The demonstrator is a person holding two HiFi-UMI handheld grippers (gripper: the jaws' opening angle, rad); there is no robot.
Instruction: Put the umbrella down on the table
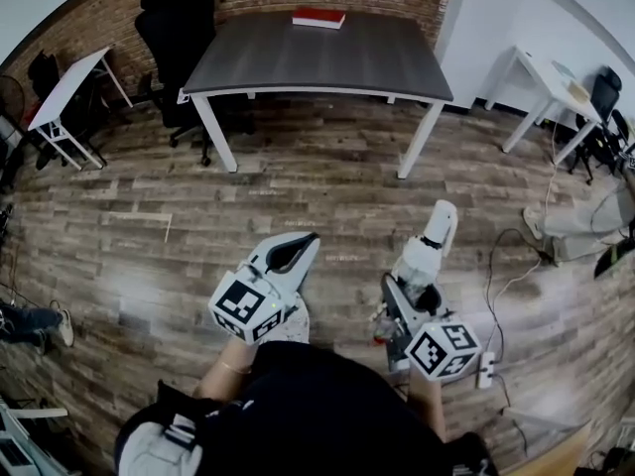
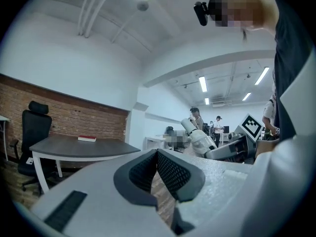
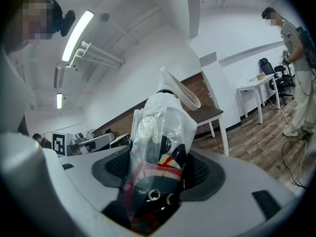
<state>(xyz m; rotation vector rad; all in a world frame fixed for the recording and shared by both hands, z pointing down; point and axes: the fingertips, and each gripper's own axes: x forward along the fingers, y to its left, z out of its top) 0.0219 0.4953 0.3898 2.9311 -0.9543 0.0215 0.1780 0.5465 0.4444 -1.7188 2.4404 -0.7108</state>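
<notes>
**Umbrella held in right hand-held gripper, well short of the counter**

Umbrella [image 3: 157,142]: folded, wrapped in a clear plastic bag, dark fabric with red, yellow and pink patches showing through. A pale curved piece sticks out at its far end.

Right hand-held gripper [image 3: 158,168]: jaws stand wide with the bagged umbrella clamped between the dark pads, both sides of the bag pressed. In the head view this hand-held gripper [image 1: 407,288] sits low at right, and the umbrella [image 1: 435,238] runs out past the jaws toward the counter, over bare wooden floor [image 1: 327,206].

Left hand-held gripper [image 2: 157,155]: the pads meet at the tips and nothing is between them; only floor shows through the slit below. In the head view it [image 1: 298,246] is just left of the right one, pointing the same way.

Counter [image 1: 317,62]: dark grey top on white legs, far side of the floor, against a brick wall and well apart from both grippers. A red book [image 1: 318,18] lies at its far edge. A black office chair [image 1: 179,28] stands beside its left end.

Several people stand in the background of the left gripper view; too small to detail.
</notes>
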